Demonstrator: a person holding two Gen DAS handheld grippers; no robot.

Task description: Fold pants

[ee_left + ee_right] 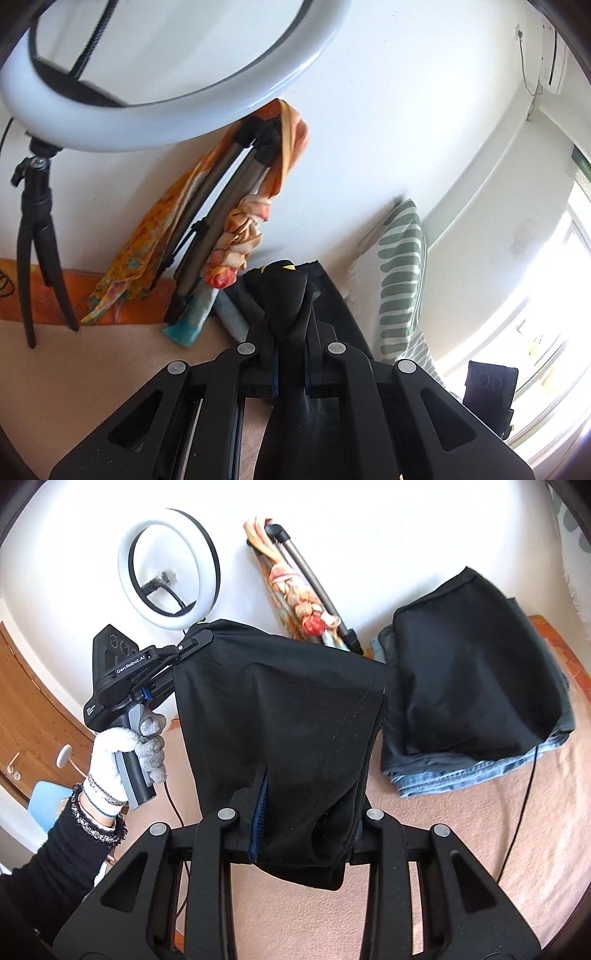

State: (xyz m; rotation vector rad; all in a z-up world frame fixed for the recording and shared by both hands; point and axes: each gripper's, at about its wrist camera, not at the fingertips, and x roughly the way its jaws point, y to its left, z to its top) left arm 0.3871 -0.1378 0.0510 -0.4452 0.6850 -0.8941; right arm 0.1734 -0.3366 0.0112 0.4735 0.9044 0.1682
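The black pants [280, 716] hang folded in the air above the pink bed cover [461, 849], held by both grippers. My right gripper [306, 812] is shut on the near edge of the pants. My left gripper [195, 637] shows at the upper left of the right wrist view, shut on the far corner. In the left wrist view my left gripper [290, 295] is shut on a bunch of the black pants [284, 291], which hide the fingertips.
A stack of folded pants [476, 679], black on top of blue jeans, lies on the bed at the right. A ring light [168, 570] and a tripod wrapped in a scarf [303, 602] stand by the wall. A striped pillow [400, 273] leans at the right. A black cable [521, 812] crosses the cover.
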